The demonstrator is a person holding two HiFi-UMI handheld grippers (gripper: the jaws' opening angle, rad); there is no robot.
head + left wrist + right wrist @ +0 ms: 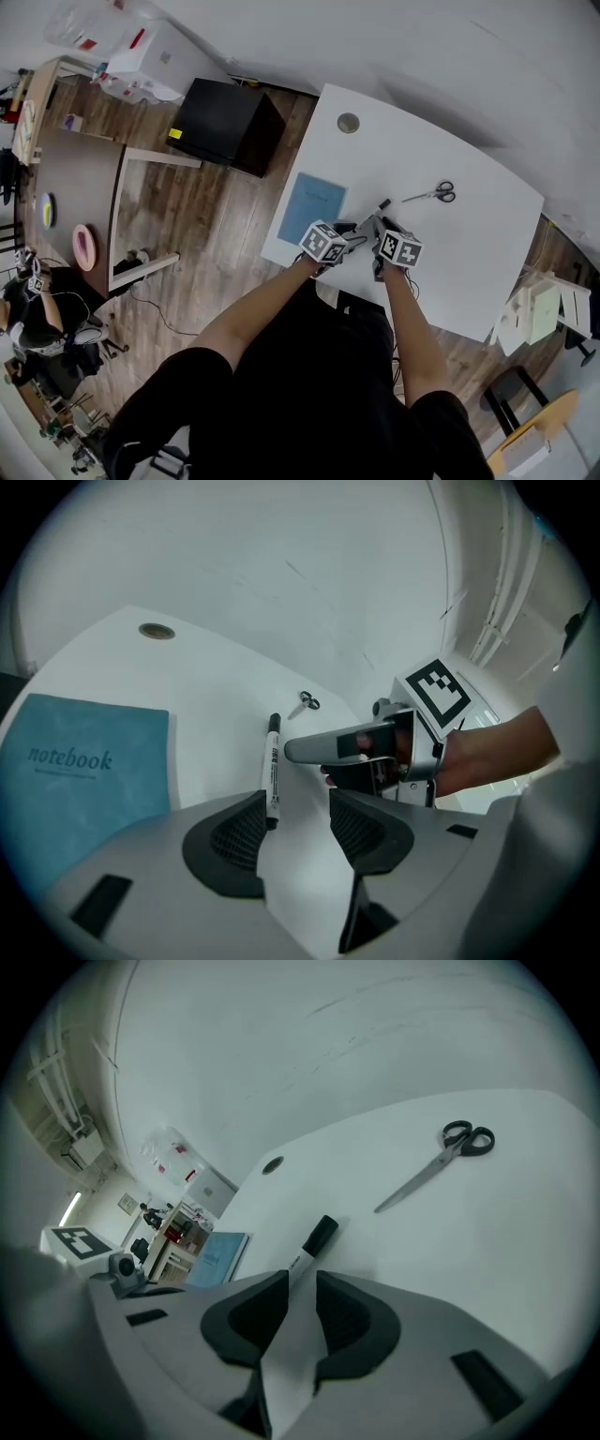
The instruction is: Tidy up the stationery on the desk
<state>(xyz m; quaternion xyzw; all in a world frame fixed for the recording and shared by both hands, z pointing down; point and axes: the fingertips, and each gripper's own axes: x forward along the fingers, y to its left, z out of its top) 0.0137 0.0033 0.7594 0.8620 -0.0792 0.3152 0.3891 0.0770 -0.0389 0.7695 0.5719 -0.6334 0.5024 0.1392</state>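
Left gripper view only: legible title on blue notebook [80, 771].

White desk [469, 246]: notebook [311, 207], marker [272, 771], scissors [433, 195]

Room: white desk [469, 253] is standing beside a white wall [422, 47] on wood plank floor [216, 216]. Black cabinet [225, 122] is sitting just left of the desk. Round brown table [66, 178] is standing farther left. Wooden chair [534, 433] is sitting to the desk's lower right.
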